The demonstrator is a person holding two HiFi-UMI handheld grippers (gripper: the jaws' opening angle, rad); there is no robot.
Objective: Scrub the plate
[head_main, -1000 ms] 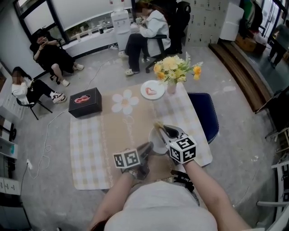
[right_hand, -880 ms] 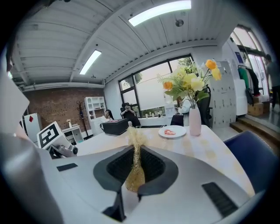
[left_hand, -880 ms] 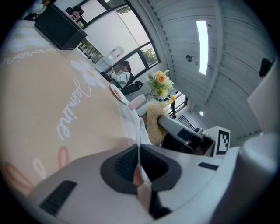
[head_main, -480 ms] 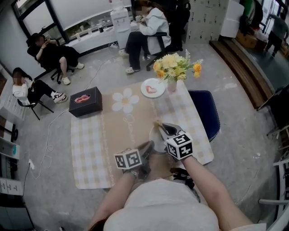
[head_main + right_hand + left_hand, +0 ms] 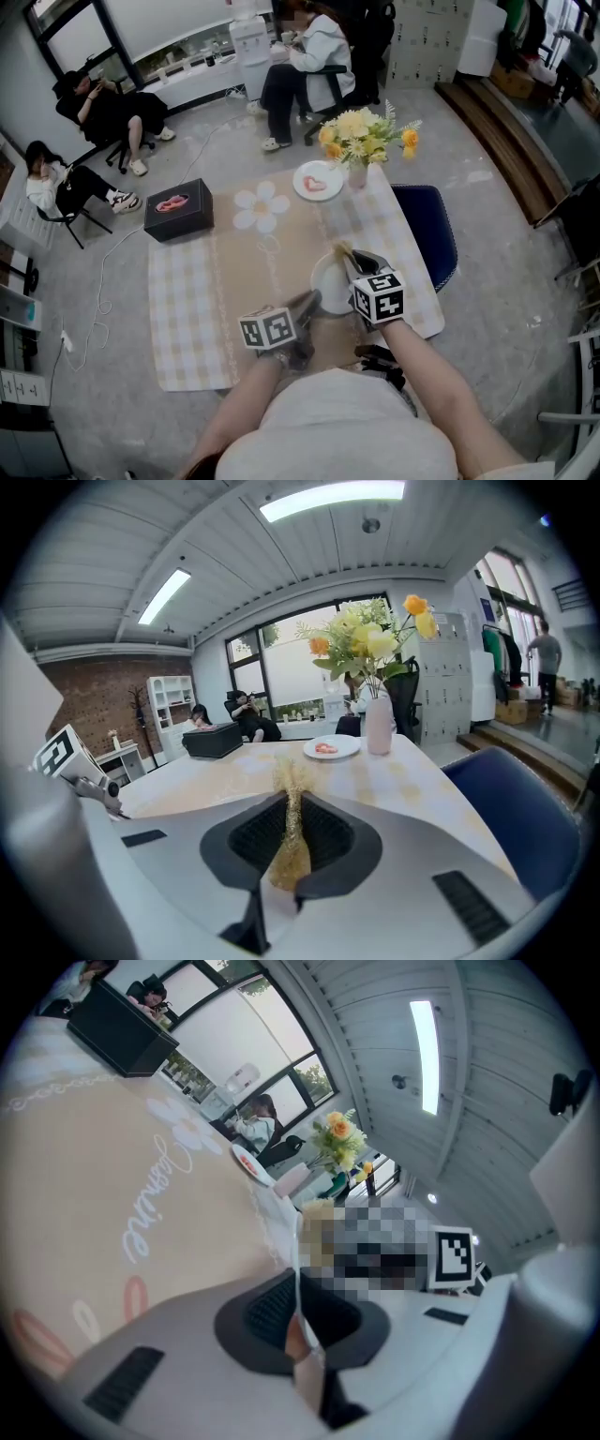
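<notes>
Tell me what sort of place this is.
Probably an office lounge or shared workroom. Seated people idle on office chairs, grey lockers line the back wall, and what looks like a water dispenser stands by the windows.

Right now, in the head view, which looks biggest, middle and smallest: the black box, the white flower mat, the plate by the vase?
1. Black box, clearly the largest.
2. White flower mat and plate by the vase: nearly alike, the mat perhaps slightly bigger, so I won't rank them.
</notes>
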